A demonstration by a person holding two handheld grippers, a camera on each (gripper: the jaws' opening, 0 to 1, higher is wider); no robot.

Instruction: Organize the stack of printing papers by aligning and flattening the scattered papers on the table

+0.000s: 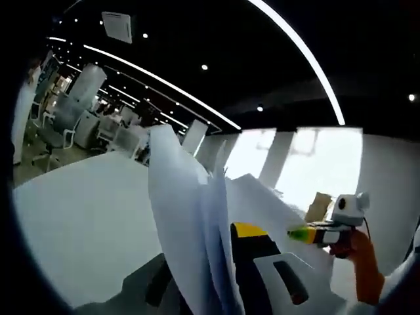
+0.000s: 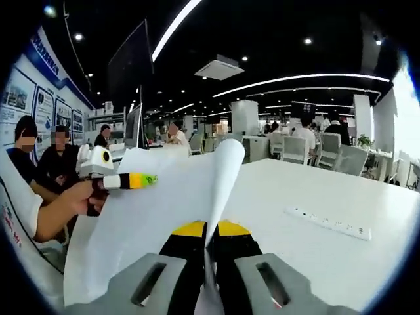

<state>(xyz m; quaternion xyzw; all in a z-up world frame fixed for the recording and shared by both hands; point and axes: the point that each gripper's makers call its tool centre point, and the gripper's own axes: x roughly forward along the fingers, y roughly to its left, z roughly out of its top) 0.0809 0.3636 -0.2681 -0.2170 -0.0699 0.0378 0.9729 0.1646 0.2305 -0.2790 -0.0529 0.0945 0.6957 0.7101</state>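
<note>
A stack of white printing papers [image 1: 184,197] stands on edge in the left gripper view, rising from between my left gripper's [image 1: 210,275] jaws, which are shut on it. The sheets fan apart a little at the top. In the right gripper view the papers [image 2: 164,203] curl upward, with my right gripper [image 2: 209,239] shut on their near edge. A hand holds the right gripper [image 1: 321,233] at the right of the left gripper view. At the left of the right gripper view the left gripper [image 2: 125,180] shows against the sheets.
The white table [image 1: 79,216] spreads to the left of the papers. Toward its right side, the table [image 2: 315,190] carries a white power strip [image 2: 328,223]. Seated people [image 2: 39,157] are at the far left, with office chairs [image 2: 308,147] behind.
</note>
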